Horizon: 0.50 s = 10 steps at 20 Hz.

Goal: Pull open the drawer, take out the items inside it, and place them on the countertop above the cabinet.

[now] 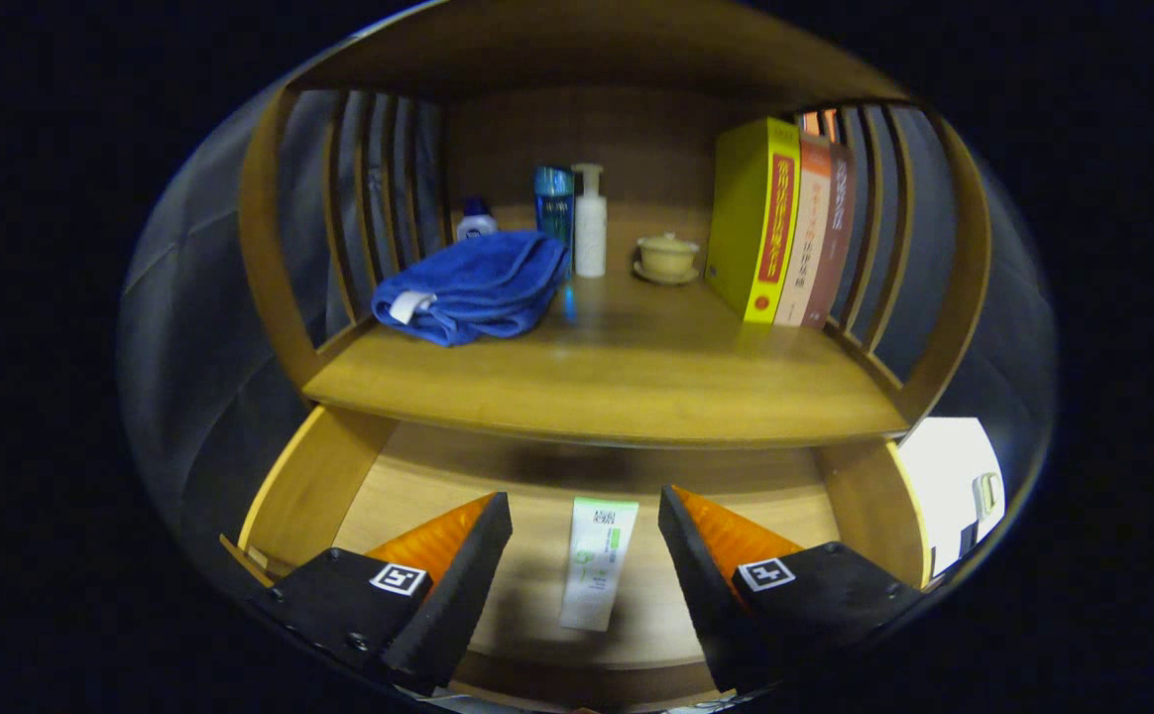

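**1 tube in the open drawer, gripper poised above it**

1 white-and-green tube (597, 563) lies flat on the floor of the drawer (304, 486), and the drawer stands pulled out below the countertop (617, 382). The gripper (585, 521) hangs right over it, fingers spread wide apart, the tube sitting in the gap between them and touching neither. Nothing is being gripped.

Up on the countertop, beyond the fingers, there is plenty to see. A folded blue towel (473, 286) lies toward the left side. Behind it, a small bottle with a blue cap (476, 220) peeks out. Next comes a tall blue bottle (554, 203), and just beside that a white pump bottle (590, 223), both upright. A little cream cup with a lid on a saucer (666, 258) sits near the back. On the right, 3 books (780, 223) stand upright side by side, the yellow one nearest the middle, against the slatted side rail (874, 228).
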Motion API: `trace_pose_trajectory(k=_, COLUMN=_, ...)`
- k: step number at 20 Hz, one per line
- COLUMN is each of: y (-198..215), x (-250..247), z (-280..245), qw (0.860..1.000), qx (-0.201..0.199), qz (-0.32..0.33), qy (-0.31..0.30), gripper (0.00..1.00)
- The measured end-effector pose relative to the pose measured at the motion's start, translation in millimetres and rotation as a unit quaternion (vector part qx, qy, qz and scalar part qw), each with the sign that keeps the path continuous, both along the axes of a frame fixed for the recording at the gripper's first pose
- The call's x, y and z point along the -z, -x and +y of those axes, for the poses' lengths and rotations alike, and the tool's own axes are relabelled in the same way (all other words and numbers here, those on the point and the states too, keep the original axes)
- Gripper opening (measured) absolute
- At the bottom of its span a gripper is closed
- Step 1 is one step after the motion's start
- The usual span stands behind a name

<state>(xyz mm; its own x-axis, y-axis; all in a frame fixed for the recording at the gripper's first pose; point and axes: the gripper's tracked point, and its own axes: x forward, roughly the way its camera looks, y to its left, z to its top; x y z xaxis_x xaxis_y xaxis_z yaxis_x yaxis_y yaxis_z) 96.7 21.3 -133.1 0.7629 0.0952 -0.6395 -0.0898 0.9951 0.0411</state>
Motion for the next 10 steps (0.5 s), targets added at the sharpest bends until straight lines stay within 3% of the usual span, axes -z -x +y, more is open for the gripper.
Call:
trace_pose_trajectory(k=5, y=-7.7, x=63.5, z=-2.5, qw=0.989, qx=0.019, qz=0.143, qy=-0.015, gripper=0.99)
trace_pose_trajectory(k=10, y=-0.9, x=87.5, z=-5.7, qw=0.973, qx=0.036, qz=0.227, qy=-0.013, gripper=0.95)
